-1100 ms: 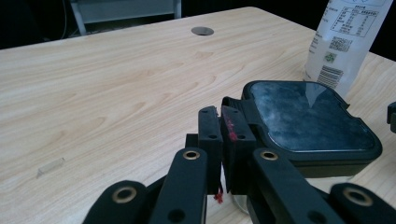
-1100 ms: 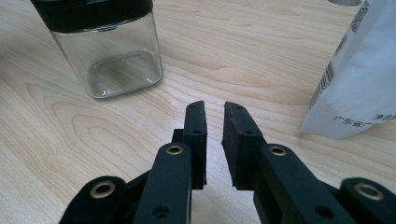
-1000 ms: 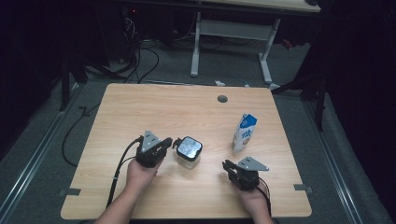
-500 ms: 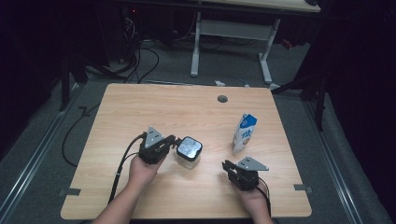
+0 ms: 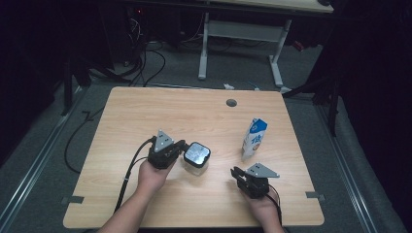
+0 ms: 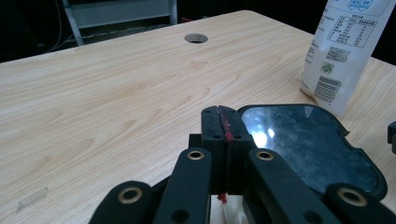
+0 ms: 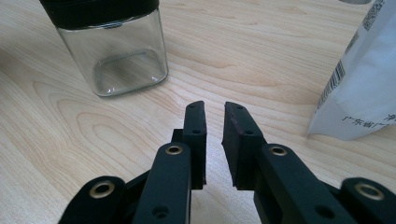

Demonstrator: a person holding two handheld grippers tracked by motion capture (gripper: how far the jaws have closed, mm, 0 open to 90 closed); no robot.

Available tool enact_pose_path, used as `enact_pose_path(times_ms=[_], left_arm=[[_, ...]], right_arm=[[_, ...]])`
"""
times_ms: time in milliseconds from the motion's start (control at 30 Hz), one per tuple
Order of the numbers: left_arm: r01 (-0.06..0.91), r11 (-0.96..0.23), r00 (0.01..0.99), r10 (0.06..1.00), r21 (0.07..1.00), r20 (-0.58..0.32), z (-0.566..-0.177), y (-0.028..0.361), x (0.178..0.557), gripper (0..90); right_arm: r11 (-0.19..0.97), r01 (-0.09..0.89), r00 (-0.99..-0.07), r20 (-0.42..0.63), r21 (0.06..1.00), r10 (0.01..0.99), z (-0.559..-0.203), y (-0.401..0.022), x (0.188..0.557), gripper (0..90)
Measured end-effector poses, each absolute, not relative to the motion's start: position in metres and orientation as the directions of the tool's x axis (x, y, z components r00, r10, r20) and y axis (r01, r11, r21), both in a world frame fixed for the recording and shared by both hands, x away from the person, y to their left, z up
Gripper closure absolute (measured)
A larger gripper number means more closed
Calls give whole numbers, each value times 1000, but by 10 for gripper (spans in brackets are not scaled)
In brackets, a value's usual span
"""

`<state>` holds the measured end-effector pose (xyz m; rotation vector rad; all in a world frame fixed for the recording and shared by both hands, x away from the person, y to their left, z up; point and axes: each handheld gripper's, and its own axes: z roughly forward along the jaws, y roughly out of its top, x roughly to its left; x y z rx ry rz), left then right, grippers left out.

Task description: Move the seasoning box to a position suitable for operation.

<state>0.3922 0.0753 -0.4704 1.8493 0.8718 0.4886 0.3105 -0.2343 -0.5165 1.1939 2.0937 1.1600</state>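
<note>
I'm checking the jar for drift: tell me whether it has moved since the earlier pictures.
No. The jar stays where it was on the table, the same gap from the milk carton in the high view.

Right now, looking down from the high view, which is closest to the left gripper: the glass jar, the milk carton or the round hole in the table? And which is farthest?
From the left gripper:
1. Glass jar, right beside its tips, toward the table's middle.
2. Round hole, up near the far edge.
3. Milk carton, standing over on the right side, slightly farther than the hole.
</note>
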Motion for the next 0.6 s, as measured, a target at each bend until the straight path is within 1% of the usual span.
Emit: enact_pose_path(times_ms=[433, 600], left_arm=[[331, -270, 650, 760, 904, -11, -473, 70, 392, 900], [330, -257, 648, 761, 908, -21, -474, 70, 393, 900]], right_arm=[[269, 464, -521, 14, 844, 854, -517, -233, 310, 794], [273, 461, -525, 12, 845, 851, -517, -230, 310, 794]])
